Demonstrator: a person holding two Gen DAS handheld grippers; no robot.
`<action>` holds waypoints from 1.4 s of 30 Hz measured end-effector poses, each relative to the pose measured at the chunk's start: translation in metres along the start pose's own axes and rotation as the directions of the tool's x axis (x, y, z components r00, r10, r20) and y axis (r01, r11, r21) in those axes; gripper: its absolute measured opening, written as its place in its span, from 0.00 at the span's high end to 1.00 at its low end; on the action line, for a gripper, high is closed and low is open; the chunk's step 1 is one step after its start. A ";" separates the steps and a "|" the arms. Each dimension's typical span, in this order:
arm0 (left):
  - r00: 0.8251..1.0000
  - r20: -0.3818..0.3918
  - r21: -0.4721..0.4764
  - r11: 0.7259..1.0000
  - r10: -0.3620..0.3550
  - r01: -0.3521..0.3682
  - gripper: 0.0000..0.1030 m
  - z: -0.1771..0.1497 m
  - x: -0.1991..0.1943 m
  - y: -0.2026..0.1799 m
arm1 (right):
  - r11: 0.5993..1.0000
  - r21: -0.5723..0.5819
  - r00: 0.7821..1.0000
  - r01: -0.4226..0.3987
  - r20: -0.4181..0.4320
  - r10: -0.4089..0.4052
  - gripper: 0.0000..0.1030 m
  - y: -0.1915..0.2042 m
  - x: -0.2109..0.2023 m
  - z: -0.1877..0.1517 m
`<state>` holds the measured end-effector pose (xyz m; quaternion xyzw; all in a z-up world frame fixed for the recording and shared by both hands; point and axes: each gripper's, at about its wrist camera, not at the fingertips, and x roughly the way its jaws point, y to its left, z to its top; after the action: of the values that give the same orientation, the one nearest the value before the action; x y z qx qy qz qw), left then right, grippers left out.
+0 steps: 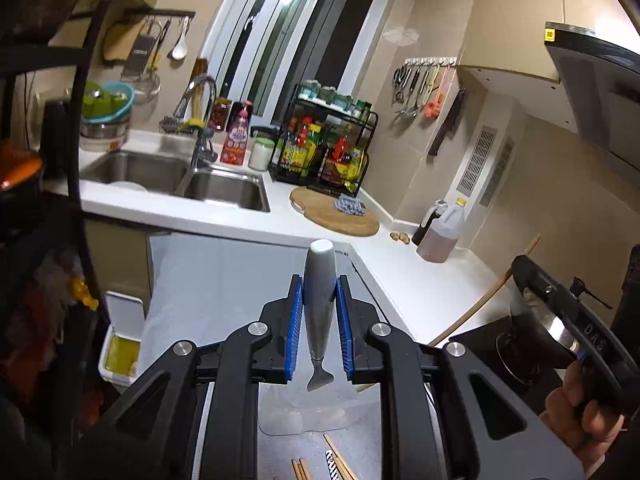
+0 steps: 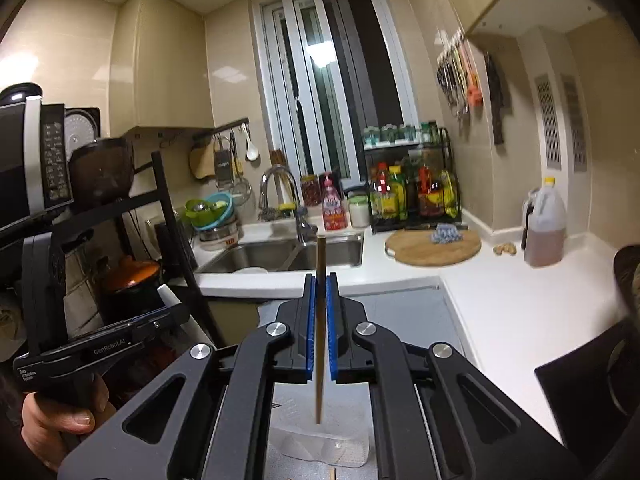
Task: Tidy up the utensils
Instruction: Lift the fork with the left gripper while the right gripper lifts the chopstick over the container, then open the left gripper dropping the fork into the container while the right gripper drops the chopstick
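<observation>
My left gripper [image 1: 319,292] is shut on a utensil with a thick white-grey handle [image 1: 319,280], held upright with its small metal end pointing down over a clear plastic container [image 1: 304,416]. My right gripper [image 2: 320,284] is shut on a single wooden chopstick [image 2: 319,332], held upright above the same clear container [image 2: 320,444]. Several wooden chopsticks [image 1: 340,460] and a striped utensil [image 1: 331,466] lie on the grey surface below. The right gripper body shows at the right edge of the left wrist view, the left one at the left of the right wrist view.
White L-shaped counter [image 1: 416,280] with a double sink [image 1: 224,188], round cutting board [image 1: 336,212], condiment rack [image 1: 324,148] and oil jug [image 1: 442,232]. A black stove with a pan lid [image 1: 532,320] sits right. A black shelf with a microwave [image 2: 28,160] stands left. A small bin [image 1: 120,344] is on the floor.
</observation>
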<state>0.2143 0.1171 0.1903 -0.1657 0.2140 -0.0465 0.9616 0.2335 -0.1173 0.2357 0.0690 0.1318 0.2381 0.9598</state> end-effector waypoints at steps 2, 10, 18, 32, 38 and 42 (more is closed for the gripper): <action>1.000 -0.016 0.000 1.000 0.008 -0.008 0.84 -0.009 0.012 0.006 | 1.000 0.013 1.000 0.013 -0.026 -0.013 0.95 -0.005 0.013 -0.012; 0.995 -0.100 0.020 1.000 0.000 0.002 0.84 -0.039 0.044 0.016 | 0.999 0.016 0.988 0.038 -0.149 -0.035 0.95 -0.020 0.051 -0.053; 0.988 -0.154 -0.027 1.000 -0.007 0.002 0.73 -0.049 0.050 0.031 | 0.997 0.029 0.957 0.077 -0.282 -0.066 0.81 -0.029 0.065 -0.082; 0.993 0.063 0.133 0.986 0.098 -0.105 0.43 -0.054 -0.052 -0.005 | 0.987 -0.086 0.963 0.134 -0.225 -0.151 0.68 -0.004 -0.022 -0.098; 0.982 0.086 0.145 0.974 0.166 -0.177 0.43 -0.091 -0.084 -0.005 | 0.988 -0.082 0.974 0.134 -0.172 -0.147 0.68 0.009 -0.081 -0.133; 0.966 0.097 0.139 0.958 0.239 -0.250 0.43 -0.131 -0.099 0.002 | 0.982 -0.047 0.973 0.182 -0.139 -0.187 0.69 0.008 -0.125 -0.177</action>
<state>0.0696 0.0957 0.1172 -0.0670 0.1904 0.0635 0.9774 0.0731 -0.1577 0.0954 0.0227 0.2018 0.1545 0.9669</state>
